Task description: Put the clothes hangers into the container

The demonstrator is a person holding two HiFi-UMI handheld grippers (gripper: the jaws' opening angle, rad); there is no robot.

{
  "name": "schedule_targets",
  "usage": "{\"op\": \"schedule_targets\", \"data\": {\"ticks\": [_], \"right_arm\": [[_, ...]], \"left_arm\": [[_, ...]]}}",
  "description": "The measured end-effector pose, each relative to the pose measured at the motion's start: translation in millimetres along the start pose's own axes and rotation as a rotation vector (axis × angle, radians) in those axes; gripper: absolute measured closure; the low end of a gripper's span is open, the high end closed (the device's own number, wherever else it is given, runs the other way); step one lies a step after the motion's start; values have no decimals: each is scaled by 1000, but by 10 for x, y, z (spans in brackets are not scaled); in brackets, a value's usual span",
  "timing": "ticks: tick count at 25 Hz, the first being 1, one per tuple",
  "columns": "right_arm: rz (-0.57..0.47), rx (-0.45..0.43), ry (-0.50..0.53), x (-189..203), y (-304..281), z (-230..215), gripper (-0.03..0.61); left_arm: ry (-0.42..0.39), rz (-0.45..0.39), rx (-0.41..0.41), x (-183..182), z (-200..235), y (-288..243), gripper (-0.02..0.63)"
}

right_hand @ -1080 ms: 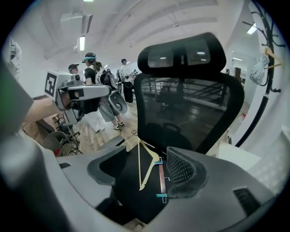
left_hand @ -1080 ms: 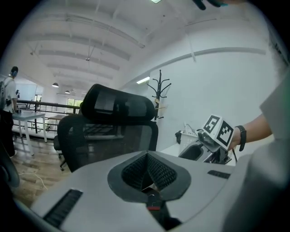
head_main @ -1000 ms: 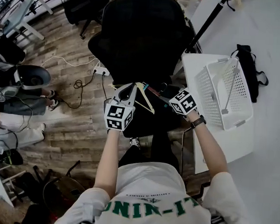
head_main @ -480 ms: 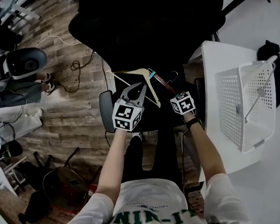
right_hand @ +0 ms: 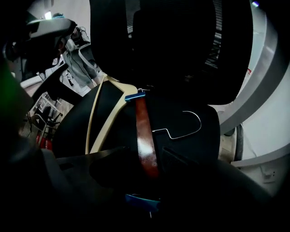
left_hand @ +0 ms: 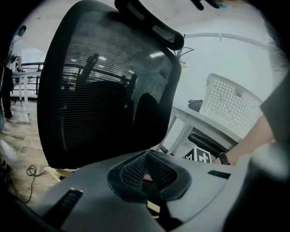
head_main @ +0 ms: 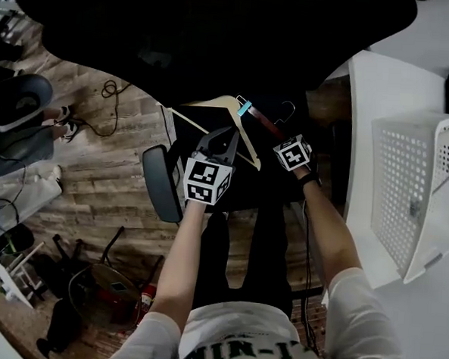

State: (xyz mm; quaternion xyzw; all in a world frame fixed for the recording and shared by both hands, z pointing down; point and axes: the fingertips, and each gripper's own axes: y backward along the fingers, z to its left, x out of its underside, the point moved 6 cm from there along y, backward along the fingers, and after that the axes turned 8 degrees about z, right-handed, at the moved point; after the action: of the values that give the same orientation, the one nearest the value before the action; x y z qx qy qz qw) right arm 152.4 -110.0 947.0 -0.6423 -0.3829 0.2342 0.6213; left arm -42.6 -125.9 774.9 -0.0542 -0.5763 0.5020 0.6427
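Observation:
Two hangers lie on the black chair seat (head_main: 205, 121): a cream one (head_main: 217, 106) and a red-brown one (head_main: 264, 124) with a blue clip and a wire hook (head_main: 288, 109). My right gripper (head_main: 281, 140) points steeply down over the red-brown hanger (right_hand: 145, 140); its jaws have just been closing, the bar runs between them, and I see no pad pressing on it. Just left of it, my left gripper (head_main: 221, 137) hovers over the cream hanger, tips together and empty (left_hand: 147, 156). The white perforated basket (head_main: 406, 186) stands on the table at the right.
The black mesh chair back (left_hand: 104, 90) rises close in front of both grippers. A chair armrest (head_main: 157, 182) juts out at the left. The white table (head_main: 366, 100) edge is just right of the seat. Cables and other chairs lie on the wooden floor (head_main: 95, 182) at the left.
Both grippers have dropped down to the chair seat. The right one now straddles the red-brown hanger. The basket has slid to the right edge of the head view.

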Motion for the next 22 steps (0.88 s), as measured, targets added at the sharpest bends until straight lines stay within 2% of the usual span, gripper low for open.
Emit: {"op": "schedule_targets", "data": {"ticks": [3, 6, 10, 12, 17, 22], "right_arm": [[22, 22, 28, 3, -55, -69, 403], [26, 11, 55, 24, -23, -77, 424], [39, 43, 81, -76, 133, -19, 430], [32, 39, 61, -103, 217, 44, 431], [-40, -34, -74, -122, 407, 204, 434], [-53, -58, -119, -75, 758, 446, 434]], "left_arm": [[8, 6, 3, 2, 10, -67, 600], [6, 3, 5, -60, -49, -27, 600], [9, 1, 10, -124, -29, 40, 600], [10, 1, 6, -132, -38, 99, 600], [45, -13, -15, -103, -76, 336, 600], [60, -23, -20, -164, -180, 700, 600]]}}
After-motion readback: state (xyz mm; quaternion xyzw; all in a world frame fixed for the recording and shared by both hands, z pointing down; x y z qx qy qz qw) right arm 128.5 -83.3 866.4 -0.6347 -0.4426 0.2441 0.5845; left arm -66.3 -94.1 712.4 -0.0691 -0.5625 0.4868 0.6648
